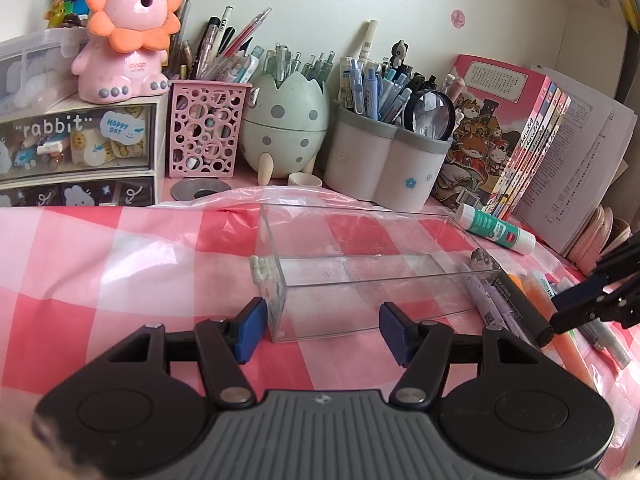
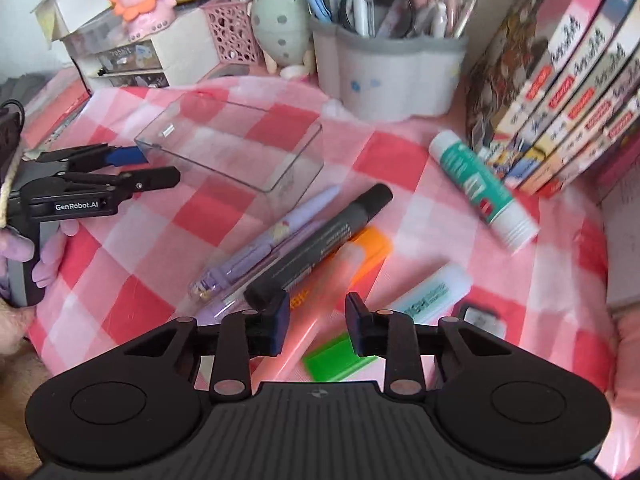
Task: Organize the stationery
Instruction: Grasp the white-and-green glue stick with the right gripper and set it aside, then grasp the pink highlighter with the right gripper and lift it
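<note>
Pink-and-white checked cloth (image 1: 100,264), glossy, creased. Centre: clear rigid plastic rectangular box (image 1: 360,280), open-topped. Left gripper (image 1: 322,330) spread wide at its near wall. Right gripper (image 2: 317,328) half-open, holding nothing, over matte black cylindrical marker (image 2: 320,240). Only right view: flat green plastic piece (image 2: 340,356).

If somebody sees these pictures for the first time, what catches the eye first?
Probably the pink lion figure on the drawer box at the back left. Next, the empty clear plastic case on the checked cloth, with loose markers and a glue stick to its right.
</note>
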A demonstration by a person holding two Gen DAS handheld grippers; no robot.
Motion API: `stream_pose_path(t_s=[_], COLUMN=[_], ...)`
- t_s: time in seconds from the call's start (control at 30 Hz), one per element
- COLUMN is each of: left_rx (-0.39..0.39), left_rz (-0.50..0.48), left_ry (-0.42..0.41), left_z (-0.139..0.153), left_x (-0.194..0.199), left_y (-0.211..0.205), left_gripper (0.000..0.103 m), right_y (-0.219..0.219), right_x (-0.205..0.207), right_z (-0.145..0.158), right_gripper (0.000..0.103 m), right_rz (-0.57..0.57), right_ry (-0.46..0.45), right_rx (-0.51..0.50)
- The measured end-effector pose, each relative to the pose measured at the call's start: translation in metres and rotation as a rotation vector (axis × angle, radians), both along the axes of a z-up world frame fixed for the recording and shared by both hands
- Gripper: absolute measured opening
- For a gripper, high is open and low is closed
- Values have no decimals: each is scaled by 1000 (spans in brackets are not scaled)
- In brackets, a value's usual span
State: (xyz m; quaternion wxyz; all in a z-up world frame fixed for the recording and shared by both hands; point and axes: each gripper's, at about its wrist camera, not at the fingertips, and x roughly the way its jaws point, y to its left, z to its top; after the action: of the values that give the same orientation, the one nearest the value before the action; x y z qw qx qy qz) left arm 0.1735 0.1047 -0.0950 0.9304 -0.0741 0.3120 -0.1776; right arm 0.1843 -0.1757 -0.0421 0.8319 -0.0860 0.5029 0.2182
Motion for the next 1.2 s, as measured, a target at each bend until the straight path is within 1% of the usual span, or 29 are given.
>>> stream_pose_path(t_s=[0.13, 0.2, 0.3, 0.4, 0.43, 0.53, 0.6, 0.67, 0.77, 0.93, 1.03, 1.2], left_rx=[0, 0, 0, 0, 0, 0, 0, 0, -1, -6, -6, -6], left_rz=[0, 0, 0, 0, 0, 0, 0, 0, 0, 2, 2, 2], left_ry=[0, 0, 0, 0, 0, 0, 0, 0, 0, 0, 0, 0], left_z=[0, 0, 0, 0, 0, 0, 0, 0, 0, 0, 0, 0], left_x=[0, 0, 0, 0, 0, 0, 0, 0, 0, 0, 0, 0], left_y=[0, 0, 0, 0, 0, 0, 0, 0, 0, 0, 0, 0], left_gripper=[35, 35, 35, 35, 35, 35, 35, 35, 35, 35, 35, 35], right_y=[-5, -5, -2, 2, 2, 2, 3, 5, 12, 28, 40, 68], right_x=[-3, -5, -4, -4, -4, -5, -6, -8, -10, -12, -11, -3], right_z=[0, 0, -3, -3, -2, 0, 3, 8, 17, 31, 40, 52], right_gripper=[30, 30, 25, 24, 20, 18, 15, 15, 14, 14, 14, 14], right_rz=[-44, -47, -49, -50, -54, -61, -52, -43, -7, 88, 161, 320], right_ry=[33, 38, 57, 46, 42, 35, 18, -5, -50, -140, -201, -309], right_rx=[29, 39, 38, 23, 22, 4, -7, -27, -81, -178, -232, -322])
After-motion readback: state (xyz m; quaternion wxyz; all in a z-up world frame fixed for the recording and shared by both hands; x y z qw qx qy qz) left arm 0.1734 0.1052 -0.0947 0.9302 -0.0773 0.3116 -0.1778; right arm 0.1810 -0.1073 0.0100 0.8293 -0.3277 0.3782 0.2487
